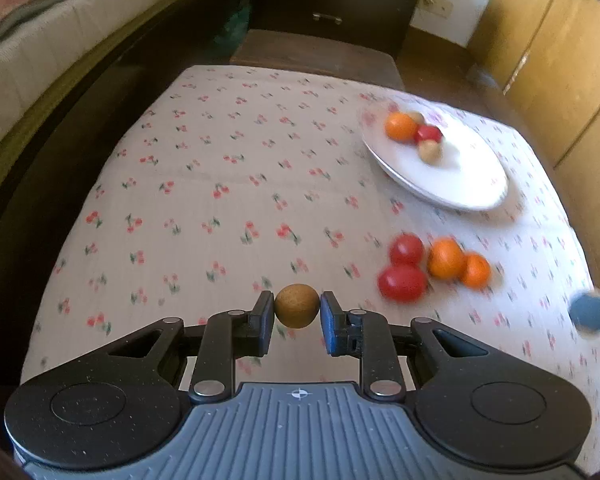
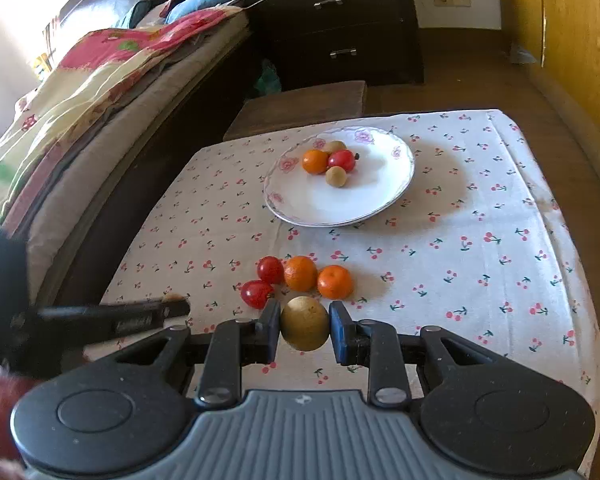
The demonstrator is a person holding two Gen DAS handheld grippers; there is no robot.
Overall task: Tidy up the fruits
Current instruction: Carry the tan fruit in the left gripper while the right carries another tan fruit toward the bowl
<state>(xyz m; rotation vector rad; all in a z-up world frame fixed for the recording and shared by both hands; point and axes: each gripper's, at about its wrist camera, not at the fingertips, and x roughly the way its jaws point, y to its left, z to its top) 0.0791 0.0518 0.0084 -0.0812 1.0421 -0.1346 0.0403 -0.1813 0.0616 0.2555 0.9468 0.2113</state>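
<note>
**Brown fruit in both grips, plate ahead**

Blue-padded fingers of the left gripper (image 1: 297, 307) are clamped on a small brown fruit (image 1: 297, 306); the right gripper (image 2: 304, 323) pinches a larger brown-green fruit (image 2: 304, 323). Beyond lie loose tomatoes (image 2: 263, 281) and oranges (image 2: 318, 277) on the worktop (image 2: 480, 240). The plate (image 2: 380, 200) sits farther ahead, nearer the right hand, I judge.

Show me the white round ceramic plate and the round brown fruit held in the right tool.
white round ceramic plate (image 2: 352, 204): right wrist view, bare centre.
round brown fruit (image 2: 305, 329): right wrist view, its middle.
</note>
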